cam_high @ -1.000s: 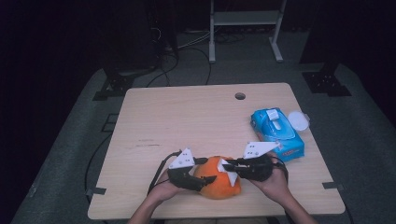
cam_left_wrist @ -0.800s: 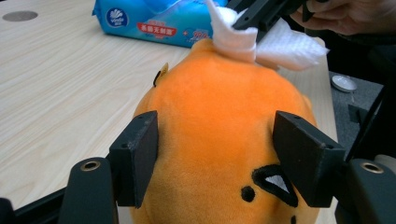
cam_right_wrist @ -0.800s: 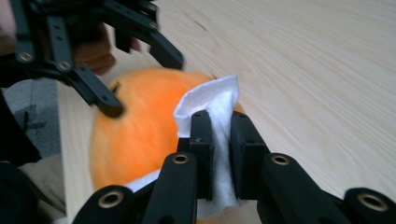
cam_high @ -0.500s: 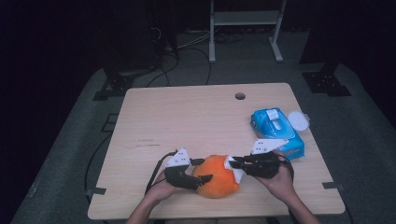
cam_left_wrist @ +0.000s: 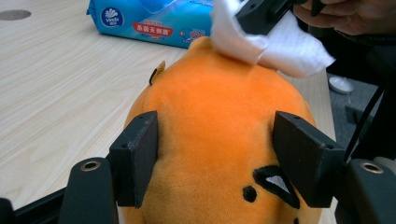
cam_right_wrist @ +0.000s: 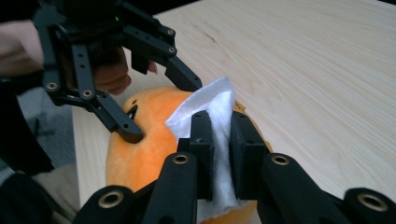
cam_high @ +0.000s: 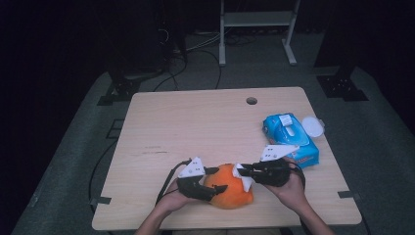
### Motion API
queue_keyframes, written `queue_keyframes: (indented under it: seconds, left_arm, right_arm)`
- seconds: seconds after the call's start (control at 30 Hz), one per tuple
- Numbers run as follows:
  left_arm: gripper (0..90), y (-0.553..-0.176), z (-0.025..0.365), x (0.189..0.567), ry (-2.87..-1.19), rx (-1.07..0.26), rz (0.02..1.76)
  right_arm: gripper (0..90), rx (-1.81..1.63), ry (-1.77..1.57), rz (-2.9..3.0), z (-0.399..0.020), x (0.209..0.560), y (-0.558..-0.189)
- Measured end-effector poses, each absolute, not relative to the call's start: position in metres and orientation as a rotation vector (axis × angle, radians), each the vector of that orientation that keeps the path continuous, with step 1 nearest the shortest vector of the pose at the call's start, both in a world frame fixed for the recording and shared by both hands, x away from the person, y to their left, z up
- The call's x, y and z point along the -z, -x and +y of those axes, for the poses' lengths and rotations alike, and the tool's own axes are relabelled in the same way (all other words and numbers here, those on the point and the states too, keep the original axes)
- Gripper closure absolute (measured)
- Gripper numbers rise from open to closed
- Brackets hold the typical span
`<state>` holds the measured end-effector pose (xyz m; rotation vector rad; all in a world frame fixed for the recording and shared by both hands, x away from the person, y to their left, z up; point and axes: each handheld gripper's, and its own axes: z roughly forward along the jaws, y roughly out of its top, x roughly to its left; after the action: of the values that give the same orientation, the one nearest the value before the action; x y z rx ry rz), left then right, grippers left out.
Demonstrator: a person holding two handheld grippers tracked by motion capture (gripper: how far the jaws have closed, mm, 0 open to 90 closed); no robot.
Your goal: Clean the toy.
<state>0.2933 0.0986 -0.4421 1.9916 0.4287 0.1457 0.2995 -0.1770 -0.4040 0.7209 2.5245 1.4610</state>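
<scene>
Orange round plush toy sits lower centre of high view, near front edge of pale wooden table. Left gripper jaws have just been closing, now pressed into toy's flanks: hold looks firm enough for wiping. Right gripper pinches white wet wipe against toy's top. Blue wipes pack right, near edge; open tabletop beyond toy, upper left.
</scene>
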Motion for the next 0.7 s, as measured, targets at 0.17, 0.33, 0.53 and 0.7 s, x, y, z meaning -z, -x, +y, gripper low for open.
queue_keyframes:
  seconds: [0.17, 0.33, 0.53, 0.7]
  left_arm:
    - [32.6, -0.293, 0.099, 0.442, -1.987, -0.141, 0.436]
    - [32.5, -0.290, 0.092, 0.440, -2.004, -0.166, 0.413]
    - [24.9, -0.293, 0.097, 0.433, -1.998, -0.133, 0.412]
    - [8.4, -0.301, 0.100, 0.438, -2.007, -0.068, 0.480]
  right_arm:
    - [79.9, -1.467, -0.800, 2.513, -0.191, 0.411, -0.308]
    - [80.0, -1.490, -0.807, 2.504, -0.188, 0.408, -0.307]
    - [79.9, -1.475, -0.722, 2.552, -0.174, 0.408, -0.302]
    - [79.9, -1.490, -0.642, 2.626, -0.171, 0.409, -0.294]
